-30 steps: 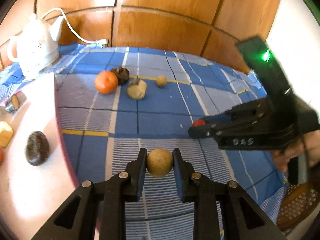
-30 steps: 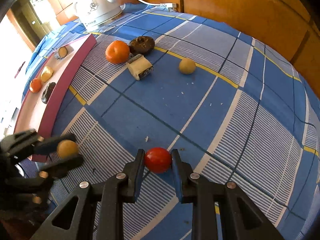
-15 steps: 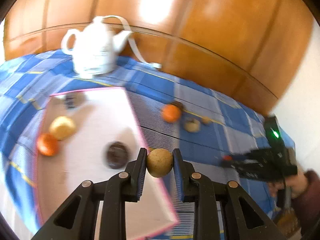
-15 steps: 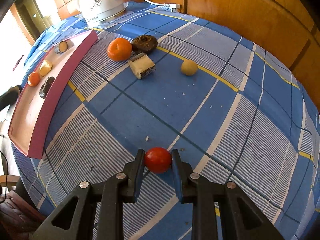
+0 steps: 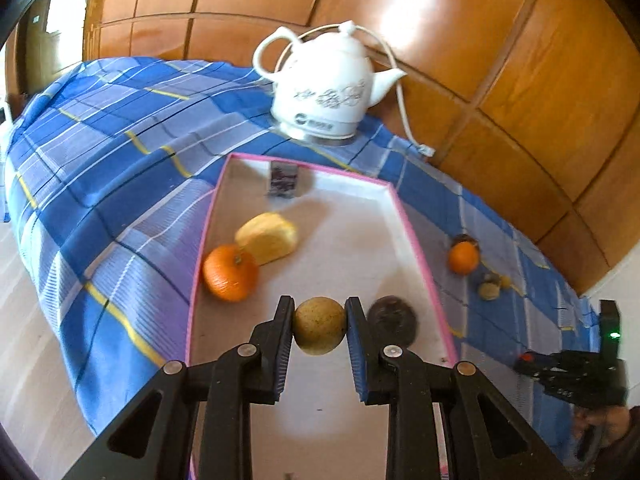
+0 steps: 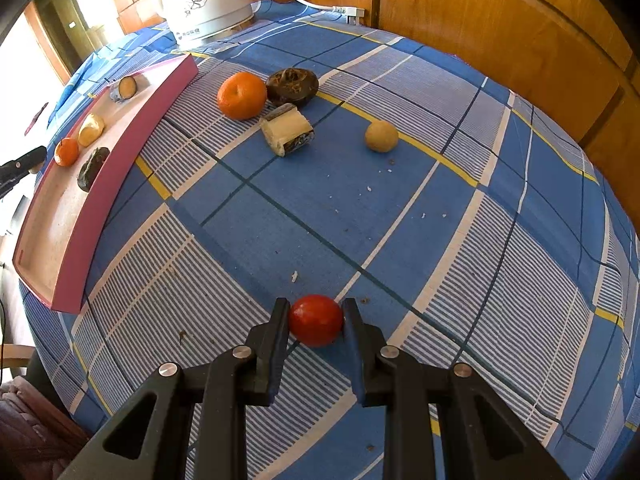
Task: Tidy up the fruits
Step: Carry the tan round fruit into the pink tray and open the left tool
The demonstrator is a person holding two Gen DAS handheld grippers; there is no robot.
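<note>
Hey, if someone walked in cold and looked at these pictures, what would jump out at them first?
Probably the two fruits pinched in black tongs: a tan round fruit in the left tongs above the pink-edged tray, and a red fruit in the right tongs low over the blue checked cloth. Next, the white kettle behind the tray.

1. The white electric kettle (image 5: 328,92) carries a round dark logo with a short line of characters beside it, low on its body near the base; the characters are too small and blurred to read from either wrist view.
2. A floral pattern sits higher on the kettle's side; it holds no lettering.
3. No other text, label or number is legible.
</note>
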